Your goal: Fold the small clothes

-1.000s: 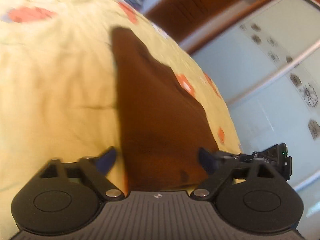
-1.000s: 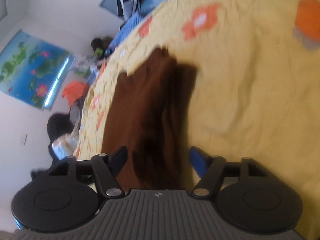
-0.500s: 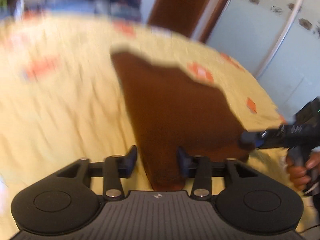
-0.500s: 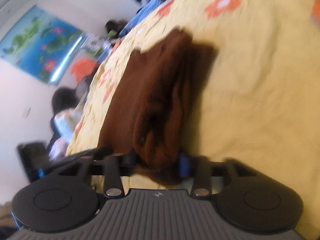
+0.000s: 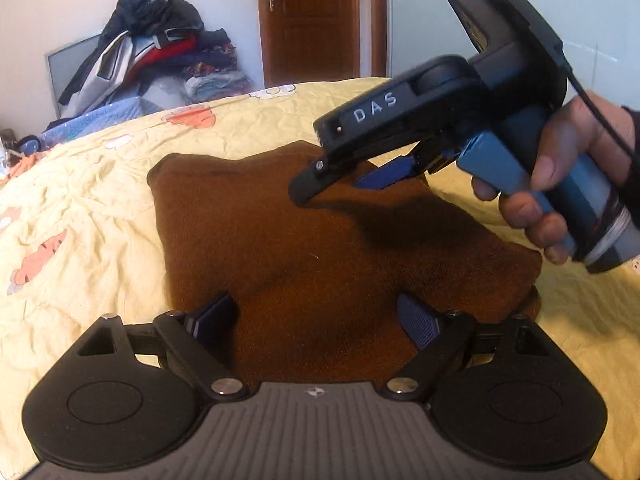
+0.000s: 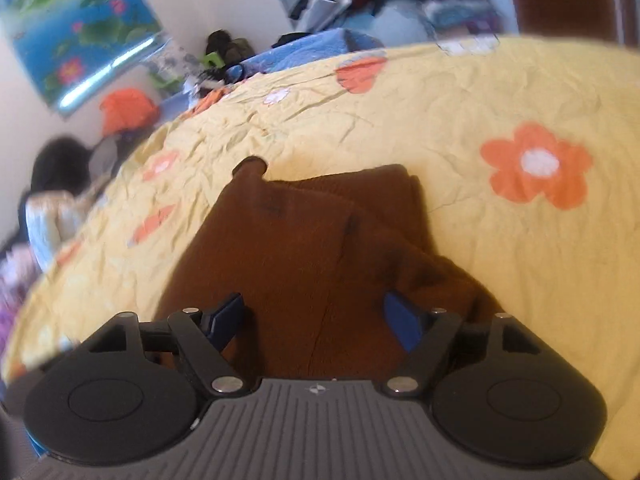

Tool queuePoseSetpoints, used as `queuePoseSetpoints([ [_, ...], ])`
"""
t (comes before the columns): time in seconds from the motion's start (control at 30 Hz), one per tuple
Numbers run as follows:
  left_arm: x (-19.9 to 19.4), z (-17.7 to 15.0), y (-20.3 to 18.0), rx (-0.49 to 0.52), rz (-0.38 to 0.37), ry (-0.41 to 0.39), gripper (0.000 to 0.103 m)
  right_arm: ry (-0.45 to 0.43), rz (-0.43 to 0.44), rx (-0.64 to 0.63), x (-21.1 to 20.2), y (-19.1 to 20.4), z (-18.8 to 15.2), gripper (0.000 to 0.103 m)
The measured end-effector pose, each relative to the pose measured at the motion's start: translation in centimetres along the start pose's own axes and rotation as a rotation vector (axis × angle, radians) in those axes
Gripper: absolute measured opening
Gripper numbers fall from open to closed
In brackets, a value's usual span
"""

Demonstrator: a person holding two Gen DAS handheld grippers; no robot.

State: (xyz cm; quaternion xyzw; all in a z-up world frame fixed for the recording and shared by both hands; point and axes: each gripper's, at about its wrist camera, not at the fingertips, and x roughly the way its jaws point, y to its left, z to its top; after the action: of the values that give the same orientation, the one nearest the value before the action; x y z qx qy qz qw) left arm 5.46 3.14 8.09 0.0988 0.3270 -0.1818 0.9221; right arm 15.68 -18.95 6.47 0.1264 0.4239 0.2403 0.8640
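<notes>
Both grippers lifted off brown garment (image 5: 320, 248); left gripper (image 5: 320, 316), right gripper (image 6: 316, 316) jaws opening, empty, above it.

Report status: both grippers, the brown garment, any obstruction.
Left gripper and right gripper: jaws opening, nothing gripped. Brown garment lies folded on yellow bedsheet. Nothing in the way.

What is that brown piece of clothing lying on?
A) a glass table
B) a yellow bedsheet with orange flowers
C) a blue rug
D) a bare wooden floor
B: the brown garment lies spread on a wrinkled yellow bedsheet printed with orange flowers.
</notes>
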Motion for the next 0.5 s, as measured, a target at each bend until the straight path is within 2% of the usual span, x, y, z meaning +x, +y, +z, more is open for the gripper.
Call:
queuePoseSetpoints([
  [0.07,0.2,0.1,0.1,-0.001,-0.002,0.0,0.091,0.02,-0.043,-0.03,-0.3,0.9,0.1,0.072],
  [0.17,0.1,-0.2,0.4,0.001,-0.002,-0.005,0.091,-0.007,-0.072,-0.032,-0.8,2.2,0.7,0.074],
  [0.23,0.4,-0.1,0.4,0.001,-0.002,-0.007,0.092,-0.019,-0.062,-0.051,-0.5,2.8,1.0,0.08],
  [0.27,0.3,-0.2,0.3,0.002,-0.003,-0.006,0.092,0.004,-0.071,-0.049,0.2,2.8,1.0,0.087],
  [0.33,0.2,-0.3,0.3,0.004,-0.007,-0.006,0.092,0.055,-0.087,-0.067,2.4,2.1,0.3,0.089],
  [0.4,0.1,-0.4,0.4,0.006,-0.007,-0.008,0.092,0.007,-0.094,-0.159,2.8,2.5,-0.5,0.093],
  [0.5,-0.6,-0.8,0.0,0.005,0.003,-0.016,0.092,0.028,-0.132,-0.164,2.2,3.5,-0.4,0.092],
])
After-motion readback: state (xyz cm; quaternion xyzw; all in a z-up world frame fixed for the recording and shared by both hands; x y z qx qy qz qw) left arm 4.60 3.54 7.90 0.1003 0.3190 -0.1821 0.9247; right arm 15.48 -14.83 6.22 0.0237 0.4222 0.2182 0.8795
